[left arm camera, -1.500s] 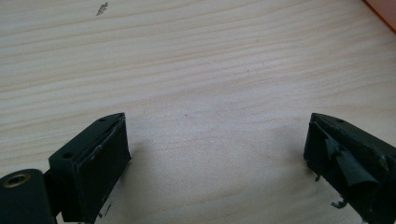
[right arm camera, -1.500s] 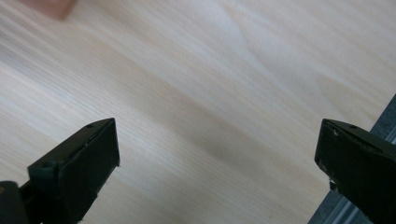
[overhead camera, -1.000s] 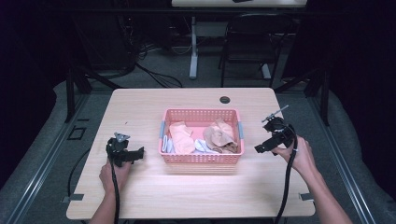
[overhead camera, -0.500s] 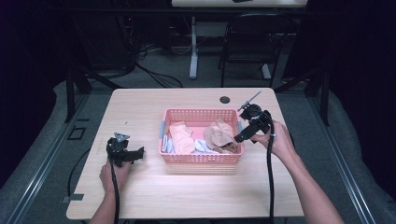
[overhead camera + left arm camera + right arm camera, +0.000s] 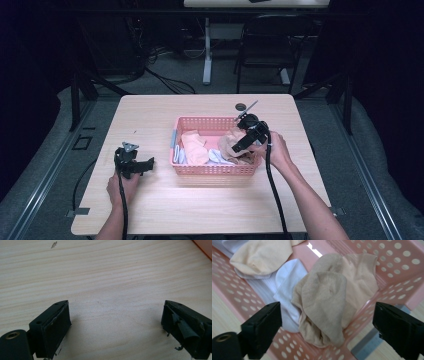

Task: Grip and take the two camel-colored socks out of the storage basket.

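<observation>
A pink perforated basket (image 5: 215,170) (image 5: 397,255) stands mid-table with several socks in it. A crumpled tan sock (image 5: 231,142) (image 5: 329,297) lies at its right end, a white sock (image 5: 289,275) beside it and a peach sock (image 5: 194,145) (image 5: 262,255) further left. My right gripper (image 5: 239,145) (image 5: 327,310) hangs over the basket's right end, pointing down at the tan sock. Its jaws have just been closing a little; they stand wide, with the sock below and untouched. My left gripper (image 5: 147,164) (image 5: 116,307) rests on the table left of the basket, open and holding nothing.
A small black round thing (image 5: 241,106) lies on the table behind the basket. Bare wood (image 5: 105,277) stretches in front of the left gripper. A dark chair (image 5: 270,45) and cables stand beyond the far table edge.
My right gripper has travelled left from beside the basket's right wall to above its right end. The left hand and gripper have stayed where they were.
</observation>
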`<state>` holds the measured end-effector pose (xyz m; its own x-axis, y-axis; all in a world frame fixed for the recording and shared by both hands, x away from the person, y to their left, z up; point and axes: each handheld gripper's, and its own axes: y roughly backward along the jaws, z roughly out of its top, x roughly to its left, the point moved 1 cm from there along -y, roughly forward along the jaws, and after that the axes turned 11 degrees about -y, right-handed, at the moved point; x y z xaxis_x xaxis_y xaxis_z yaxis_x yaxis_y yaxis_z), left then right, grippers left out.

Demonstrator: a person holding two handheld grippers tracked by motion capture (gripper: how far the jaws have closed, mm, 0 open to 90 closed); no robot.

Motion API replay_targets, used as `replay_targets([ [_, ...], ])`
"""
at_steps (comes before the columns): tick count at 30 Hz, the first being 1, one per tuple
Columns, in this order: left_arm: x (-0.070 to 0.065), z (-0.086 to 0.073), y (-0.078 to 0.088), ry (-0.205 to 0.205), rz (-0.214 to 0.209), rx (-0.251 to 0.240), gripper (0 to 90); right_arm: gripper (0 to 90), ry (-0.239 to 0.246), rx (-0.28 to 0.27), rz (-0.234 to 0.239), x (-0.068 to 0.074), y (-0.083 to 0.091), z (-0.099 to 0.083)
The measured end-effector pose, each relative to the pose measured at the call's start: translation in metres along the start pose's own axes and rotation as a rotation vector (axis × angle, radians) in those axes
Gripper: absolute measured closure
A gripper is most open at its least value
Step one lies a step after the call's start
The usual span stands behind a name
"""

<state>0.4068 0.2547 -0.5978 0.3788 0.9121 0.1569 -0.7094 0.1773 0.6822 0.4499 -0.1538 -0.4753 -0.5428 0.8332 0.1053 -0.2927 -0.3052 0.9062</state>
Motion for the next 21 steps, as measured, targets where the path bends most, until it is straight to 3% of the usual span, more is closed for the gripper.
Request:
replay_targets([
  [6,0.000,0.000,0.000,-0.001,-0.002,0.000,8.3,28.9,-0.042,0.019,-0.002,-0.003,-0.022,-0.004],
  [9,0.000,0.000,0.000,0.000,-0.001,-0.001,8.4,39.2,-0.024,0.071,-0.052,-0.003,-0.028,-0.005],
  [11,0.000,0.000,0.000,0.000,-0.001,-0.001,8.4,44.4,-0.036,0.076,-0.043,-0.003,-0.032,-0.006],
  [14,0.000,0.000,0.000,0.000,-0.001,-0.001,8.4,61.2,-0.004,0.122,-0.088,-0.003,-0.034,-0.004],
  [21,0.000,0.000,0.000,0.000,-0.001,0.000,8.4,75.3,-0.006,0.143,-0.094,-0.003,-0.038,-0.005],
])
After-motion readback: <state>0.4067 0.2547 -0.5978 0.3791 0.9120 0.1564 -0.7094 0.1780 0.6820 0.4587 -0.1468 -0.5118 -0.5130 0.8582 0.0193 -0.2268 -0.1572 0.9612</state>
